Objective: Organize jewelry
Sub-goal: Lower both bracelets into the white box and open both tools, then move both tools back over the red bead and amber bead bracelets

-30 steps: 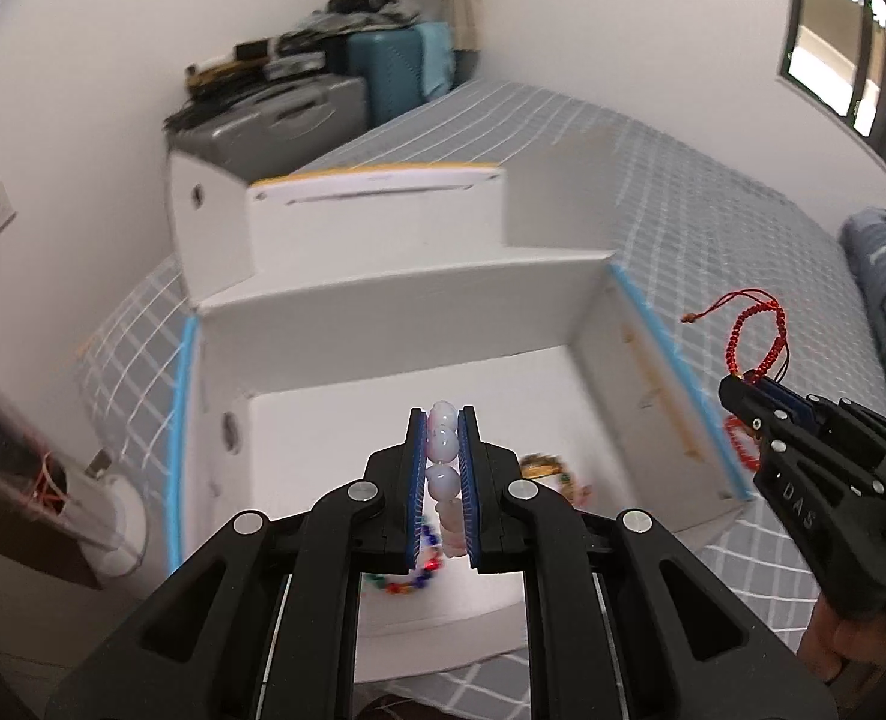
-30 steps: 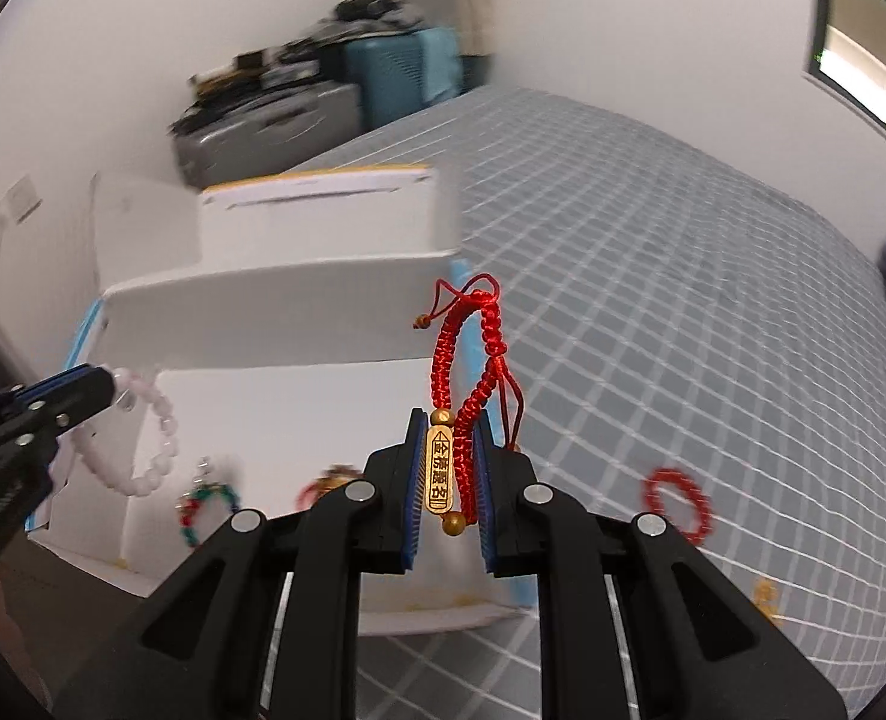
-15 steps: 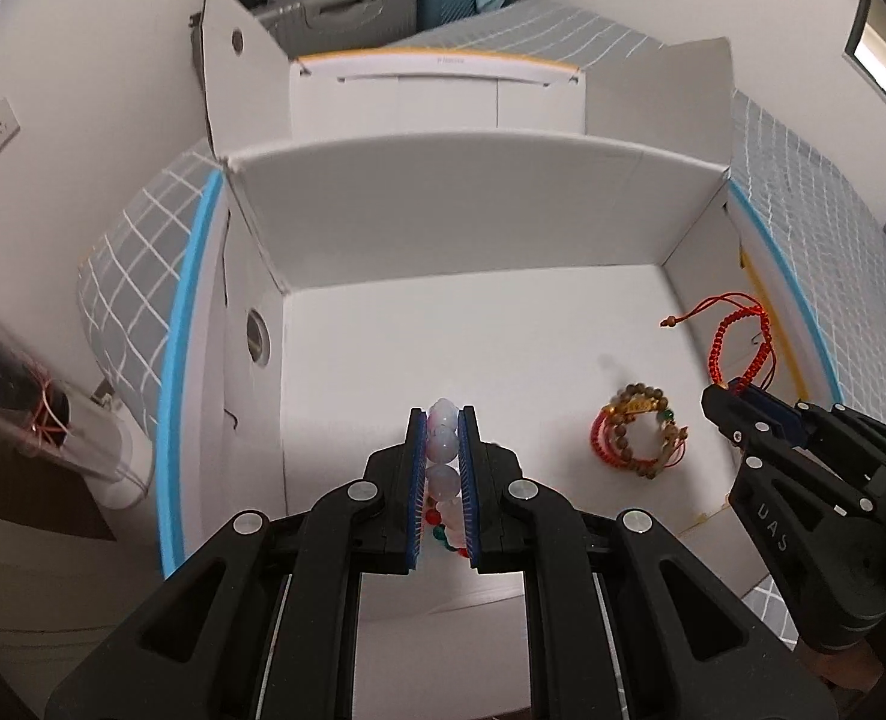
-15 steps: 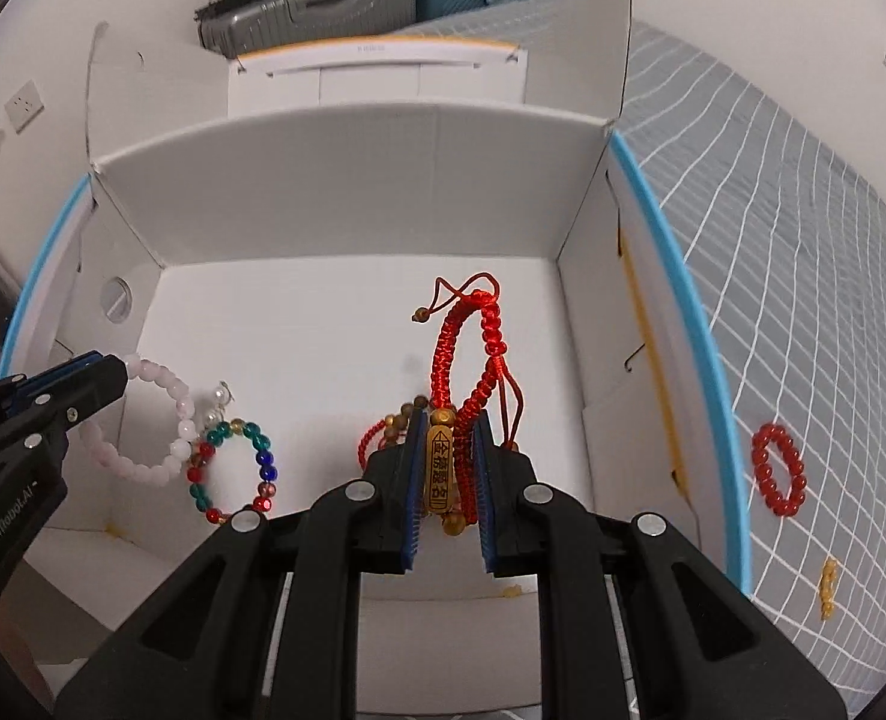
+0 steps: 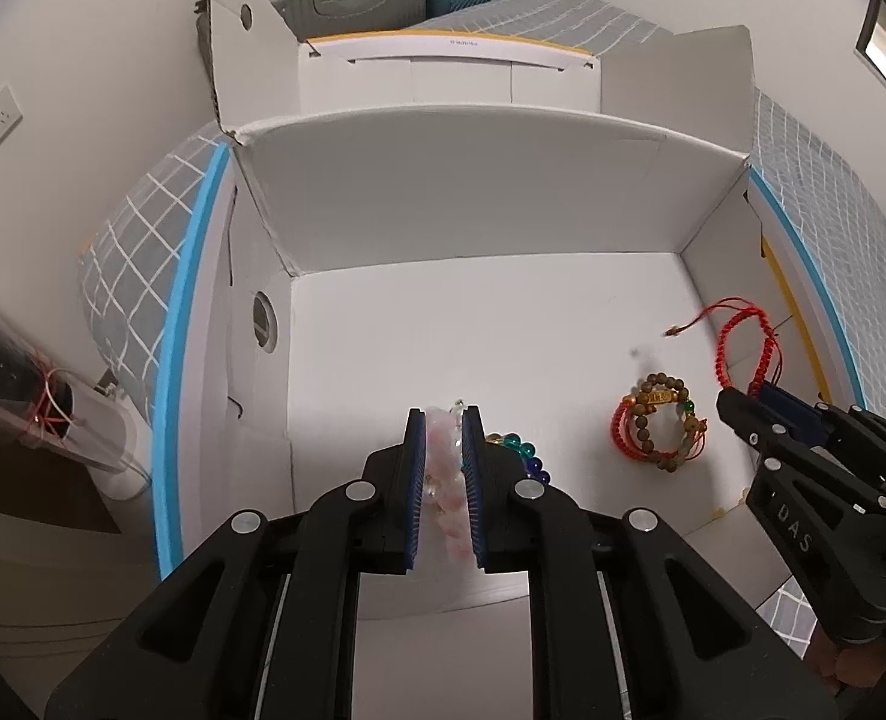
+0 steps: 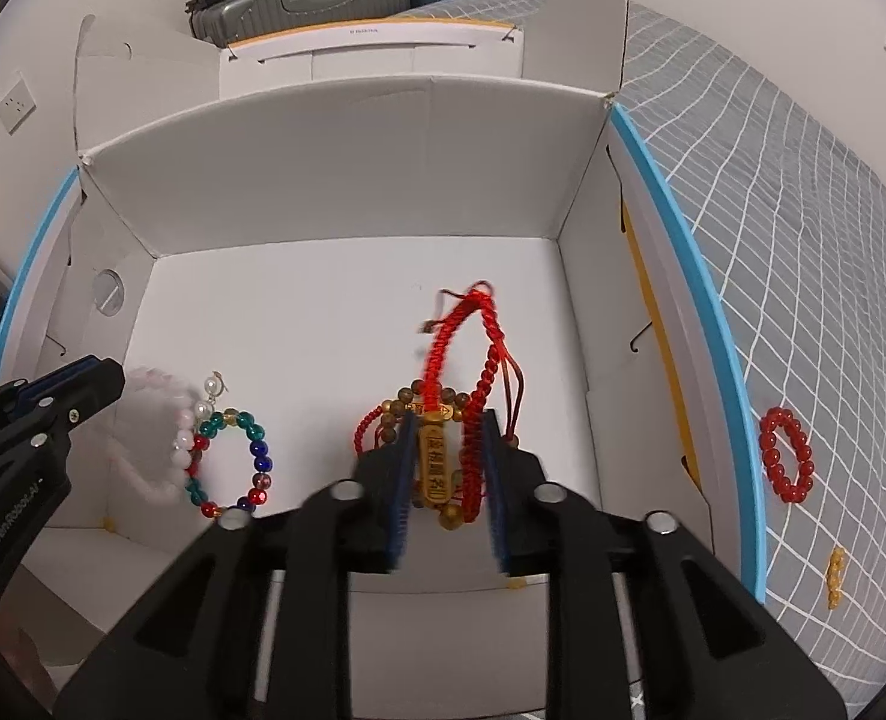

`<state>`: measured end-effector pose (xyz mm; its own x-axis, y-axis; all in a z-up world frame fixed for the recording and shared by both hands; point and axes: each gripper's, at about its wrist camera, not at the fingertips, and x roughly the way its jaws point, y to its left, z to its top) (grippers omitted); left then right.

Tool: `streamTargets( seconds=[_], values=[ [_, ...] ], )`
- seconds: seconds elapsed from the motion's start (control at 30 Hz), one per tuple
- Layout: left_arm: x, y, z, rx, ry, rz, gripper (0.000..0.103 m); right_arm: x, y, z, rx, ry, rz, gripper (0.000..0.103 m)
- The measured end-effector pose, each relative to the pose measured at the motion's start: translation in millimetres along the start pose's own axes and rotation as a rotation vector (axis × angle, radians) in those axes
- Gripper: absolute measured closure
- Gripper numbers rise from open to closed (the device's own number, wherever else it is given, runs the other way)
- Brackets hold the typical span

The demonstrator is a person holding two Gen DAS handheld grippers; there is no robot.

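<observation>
1. Left wrist view: the left gripper (image 5: 443, 456) is seen with its blue ribbed fingers (image 5: 414, 480) set narrowly, a blurred string of pale pink round beads (image 5: 443, 468) lying between them; whether the beads are clamped cannot be told.
2. The open white cardboard box (image 5: 473, 192) with smooth inner walls and blue-taped side rims is set on a grey bed cover with a white grid (image 6: 803, 240).
3. On the box floor, a bracelet of glossy red, green and blue glass beads (image 6: 245, 462) is lying just beside the pink beads.
4. Right wrist view: the right gripper (image 6: 446, 474) is seen with its fingers (image 6: 404, 480) slightly apart, and a braided red cord bracelet with a gold oblong charm (image 6: 440, 456) stands between them; contact with both pads cannot be told because of blur.
5. Beneath that cord, a cluster of matte brown wooden beads and thin red cords (image 5: 659, 420) is lying on the box floor.
6. Outside the box, on the bed cover, a ring of shiny red round beads (image 6: 785, 456) and a small gold piece (image 6: 834, 582) are lying apart from each other.
</observation>
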<state>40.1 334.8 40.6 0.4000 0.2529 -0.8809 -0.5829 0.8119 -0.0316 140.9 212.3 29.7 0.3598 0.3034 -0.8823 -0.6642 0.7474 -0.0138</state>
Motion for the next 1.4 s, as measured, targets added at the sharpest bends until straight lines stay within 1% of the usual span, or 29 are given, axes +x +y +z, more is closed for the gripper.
streamTargets(
  seconds=[0.03, 0.1, 0.13, 0.17, 0.23, 0.3, 0.33, 0.37, 0.4, 0.47, 0.57, 0.63, 0.73, 0.8, 0.97, 1.07, 1.2, 1.4],
  values=[
    [-0.3, 0.2, 0.5, -0.001, 0.000, -0.001, 0.089, -1.8, -1.0, -0.4, 0.002, -0.005, 0.003, 0.070],
    [-3.0, 0.3, 0.3, -0.002, -0.003, -0.005, 0.085, -4.3, -1.8, 0.2, 0.004, -0.010, 0.004, 0.061],
    [-4.8, 0.8, 0.1, -0.004, -0.008, -0.004, 0.075, -7.3, -2.3, 0.1, 0.005, -0.019, 0.006, 0.056],
    [-7.2, 1.6, 0.0, -0.007, -0.017, 0.000, 0.060, -10.2, -2.7, 0.5, 0.003, -0.029, 0.004, 0.051],
    [-11.6, 3.1, -0.1, -0.012, -0.034, 0.012, 0.046, -16.1, -2.8, 1.1, -0.001, -0.046, -0.005, 0.042],
    [-15.5, 5.3, -0.1, -0.020, -0.045, 0.018, 0.040, -21.6, -2.9, 1.8, -0.007, -0.060, -0.007, 0.037],
    [-17.0, 5.9, 0.0, -0.022, -0.048, 0.017, 0.035, -25.0, -3.3, 2.0, -0.010, -0.070, -0.012, 0.032],
    [-18.3, 6.6, -0.1, -0.024, -0.052, 0.017, 0.032, -28.7, -3.9, 2.2, -0.010, -0.082, -0.018, 0.025],
    [-20.2, 7.6, -0.1, -0.027, -0.059, 0.018, 0.030, -31.5, -4.4, 2.6, -0.010, -0.093, -0.021, 0.021],
    [-22.8, 9.9, 0.2, -0.036, -0.074, 0.024, 0.020, -38.7, -5.6, 2.3, -0.006, -0.121, -0.038, 0.014],
    [-25.4, 12.3, -0.6, -0.044, -0.094, 0.025, 0.013, -47.0, -7.0, 1.1, 0.002, -0.156, -0.055, 0.008],
    [-27.8, 13.2, -1.4, -0.043, -0.107, 0.027, 0.009, -51.2, -8.3, 0.3, 0.003, -0.170, -0.067, 0.008],
    [-32.9, 11.7, -2.1, -0.055, -0.137, 0.048, 0.006, -57.2, -14.1, -2.8, 0.009, -0.191, -0.079, 0.008],
    [-35.9, 9.6, -1.3, -0.060, -0.156, 0.059, 0.006, -62.0, -22.5, -5.5, 0.025, -0.205, -0.094, 0.008],
    [-43.5, -8.9, 0.7, -0.036, -0.178, 0.036, 0.006, -74.2, -49.4, -12.3, 0.065, -0.231, -0.125, 0.007],
    [-47.2, -30.5, 2.5, -0.009, -0.189, 0.000, 0.006, -82.9, -70.7, -18.3, 0.090, -0.245, -0.151, 0.007],
    [-50.9, -72.1, 2.2, 0.049, -0.196, -0.056, 0.006, -94.4, -106.5, -29.8, 0.133, -0.253, -0.178, 0.008],
    [-54.5, -139.8, -8.6, 0.134, -0.194, -0.153, 0.006, -110.9, -175.1, -60.5, 0.223, -0.265, -0.240, 0.007]
  ],
)
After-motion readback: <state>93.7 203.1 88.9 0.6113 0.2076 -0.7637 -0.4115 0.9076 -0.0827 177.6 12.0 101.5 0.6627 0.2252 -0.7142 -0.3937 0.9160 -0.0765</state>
